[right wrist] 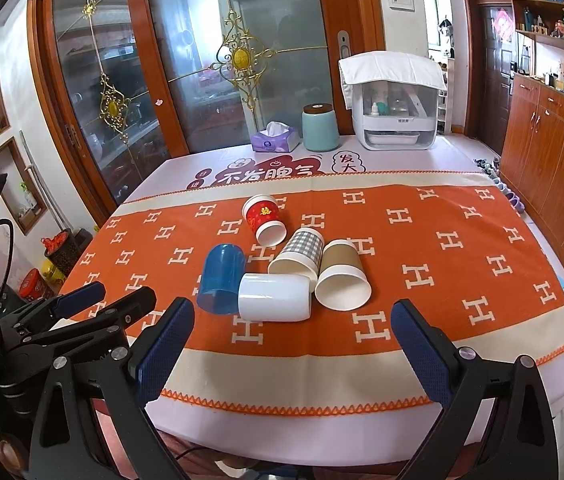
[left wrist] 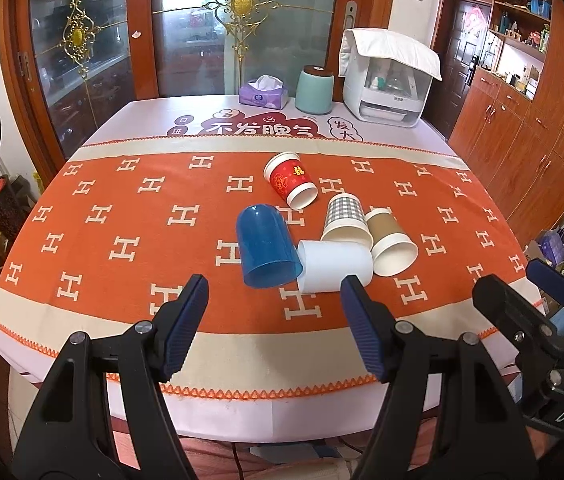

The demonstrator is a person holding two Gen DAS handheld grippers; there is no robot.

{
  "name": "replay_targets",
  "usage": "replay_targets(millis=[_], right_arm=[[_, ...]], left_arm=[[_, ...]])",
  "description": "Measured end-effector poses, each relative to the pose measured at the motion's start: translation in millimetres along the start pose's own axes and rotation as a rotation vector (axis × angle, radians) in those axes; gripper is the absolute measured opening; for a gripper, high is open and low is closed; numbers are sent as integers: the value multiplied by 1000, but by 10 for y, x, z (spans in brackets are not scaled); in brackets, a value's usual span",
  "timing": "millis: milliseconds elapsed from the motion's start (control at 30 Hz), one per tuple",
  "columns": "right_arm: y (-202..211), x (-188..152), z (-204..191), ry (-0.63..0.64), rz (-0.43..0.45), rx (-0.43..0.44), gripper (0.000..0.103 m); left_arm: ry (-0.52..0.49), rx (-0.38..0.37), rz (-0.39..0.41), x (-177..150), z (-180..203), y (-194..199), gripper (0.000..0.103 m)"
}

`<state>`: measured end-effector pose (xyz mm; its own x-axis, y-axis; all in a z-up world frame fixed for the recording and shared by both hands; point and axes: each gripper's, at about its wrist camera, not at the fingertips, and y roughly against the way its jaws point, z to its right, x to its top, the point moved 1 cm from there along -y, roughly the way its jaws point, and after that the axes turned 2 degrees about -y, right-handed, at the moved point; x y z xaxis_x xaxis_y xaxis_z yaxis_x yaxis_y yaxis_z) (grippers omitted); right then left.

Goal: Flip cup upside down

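Note:
Several cups lie on their sides on the orange cloth: a blue plastic cup (left wrist: 265,246) (right wrist: 219,278), a white cup (left wrist: 334,266) (right wrist: 273,297), a checked paper cup (left wrist: 346,220) (right wrist: 300,255), a brown paper cup (left wrist: 392,242) (right wrist: 342,276) and a red paper cup (left wrist: 290,180) (right wrist: 263,220). My left gripper (left wrist: 273,292) is open and empty, just short of the blue and white cups. My right gripper (right wrist: 292,314) is open and empty, in front of the white cup. Each gripper shows at the edge of the other's view.
At the table's far edge stand a purple tissue box (left wrist: 262,92) (right wrist: 275,140), a teal canister (left wrist: 314,90) (right wrist: 320,128) and a white appliance (left wrist: 386,80) (right wrist: 396,104) under a cloth. Glass doors are behind, wooden cabinets (left wrist: 522,128) at the right.

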<state>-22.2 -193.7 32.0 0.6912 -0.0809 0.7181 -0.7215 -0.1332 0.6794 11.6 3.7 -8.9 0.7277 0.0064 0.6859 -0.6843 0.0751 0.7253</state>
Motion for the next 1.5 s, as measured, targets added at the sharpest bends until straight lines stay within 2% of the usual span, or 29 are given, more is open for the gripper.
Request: replay_targets(millis=[1333,1367,1500], right_arm=[[-11,10,10,-6,-8,2,100],[-83,-105,-21,-6,-8,3,100],[-87,-107,-26,-7,-9,3,100]], left_arm=[[-3,2,-13,-44,18,-34,66],[-1,2,-14,-44,14,-36,66],[0,10,-22,-30,4,-62,66]])
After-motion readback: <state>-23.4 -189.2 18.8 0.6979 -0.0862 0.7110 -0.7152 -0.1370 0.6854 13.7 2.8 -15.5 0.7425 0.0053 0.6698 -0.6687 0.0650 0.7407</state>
